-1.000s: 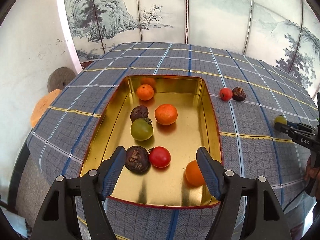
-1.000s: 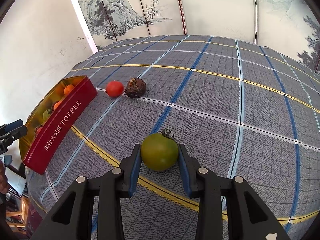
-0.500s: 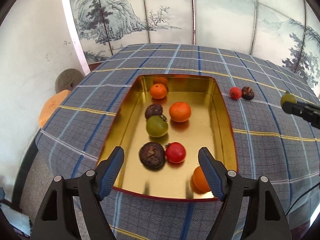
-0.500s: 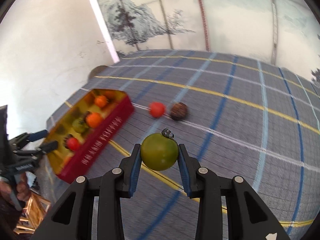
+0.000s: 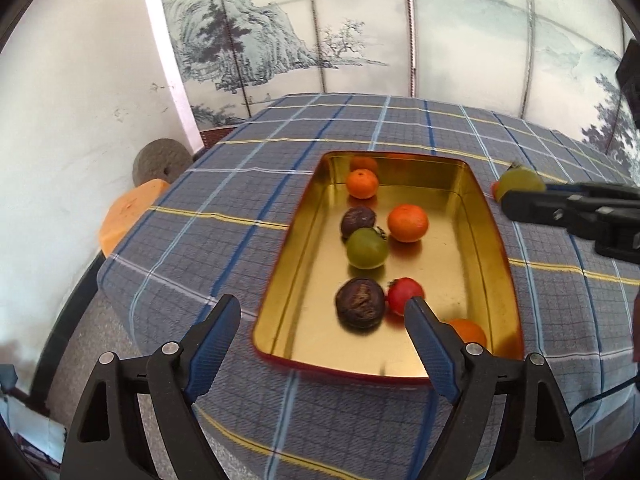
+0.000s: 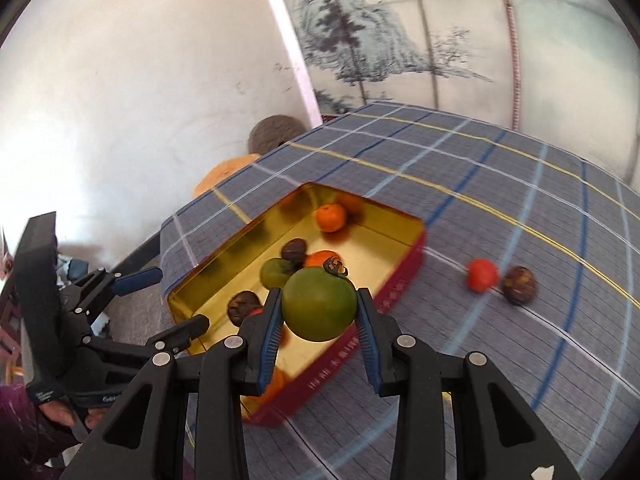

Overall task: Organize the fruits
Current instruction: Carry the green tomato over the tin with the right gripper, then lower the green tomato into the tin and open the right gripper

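The right tongs (image 6: 318, 322) grip a smooth, round green tomato (image 6: 319, 304) at its widest sides, above the near wall of the gold tin (image 6: 404, 276). It looks firm yet bruisable, so light pressure suits. The left tongs (image 5: 320, 344) gape empty.

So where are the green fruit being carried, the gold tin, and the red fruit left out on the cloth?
green fruit (image 6: 319, 305): right wrist view, middle of its skin between the fingers.
gold tin (image 5: 490, 216): left wrist view, right inner wall.
red fruit (image 6: 482, 274): right wrist view, its centre, on the cloth.

Green tomato (image 6: 319, 304) held over gold tin (image 5: 496, 232) of mixed fruit, red tomato (image 6: 482, 274) on cloth
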Tool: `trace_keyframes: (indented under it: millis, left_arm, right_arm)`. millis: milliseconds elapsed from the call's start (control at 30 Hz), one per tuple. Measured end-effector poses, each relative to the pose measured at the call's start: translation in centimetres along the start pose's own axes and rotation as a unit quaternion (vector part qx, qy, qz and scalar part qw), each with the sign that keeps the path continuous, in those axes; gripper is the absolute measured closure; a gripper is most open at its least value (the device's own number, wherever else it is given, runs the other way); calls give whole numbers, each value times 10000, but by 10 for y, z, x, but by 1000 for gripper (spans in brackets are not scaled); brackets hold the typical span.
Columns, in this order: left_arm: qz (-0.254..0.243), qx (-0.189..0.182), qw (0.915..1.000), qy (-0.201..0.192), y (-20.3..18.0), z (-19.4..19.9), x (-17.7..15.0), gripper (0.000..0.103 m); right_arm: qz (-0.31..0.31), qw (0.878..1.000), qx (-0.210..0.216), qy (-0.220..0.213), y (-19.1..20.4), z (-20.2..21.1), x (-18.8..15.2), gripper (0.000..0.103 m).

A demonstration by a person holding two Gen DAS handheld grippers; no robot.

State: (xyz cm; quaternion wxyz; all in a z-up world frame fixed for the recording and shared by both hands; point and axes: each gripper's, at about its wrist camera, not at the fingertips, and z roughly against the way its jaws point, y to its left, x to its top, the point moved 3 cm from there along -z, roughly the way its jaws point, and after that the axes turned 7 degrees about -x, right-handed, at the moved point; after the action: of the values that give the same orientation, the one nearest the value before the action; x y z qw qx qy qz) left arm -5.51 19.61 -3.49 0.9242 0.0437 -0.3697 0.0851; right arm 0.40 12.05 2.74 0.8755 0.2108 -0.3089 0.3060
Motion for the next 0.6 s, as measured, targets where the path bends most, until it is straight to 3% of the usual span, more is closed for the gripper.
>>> trace_keyframes:
  millis: [600]
  left_arm:
    - [175, 146, 9997, 9, 24, 0, -5, 16]
  right_arm:
    - [254, 9977, -73, 617, 26, -63, -5, 69]
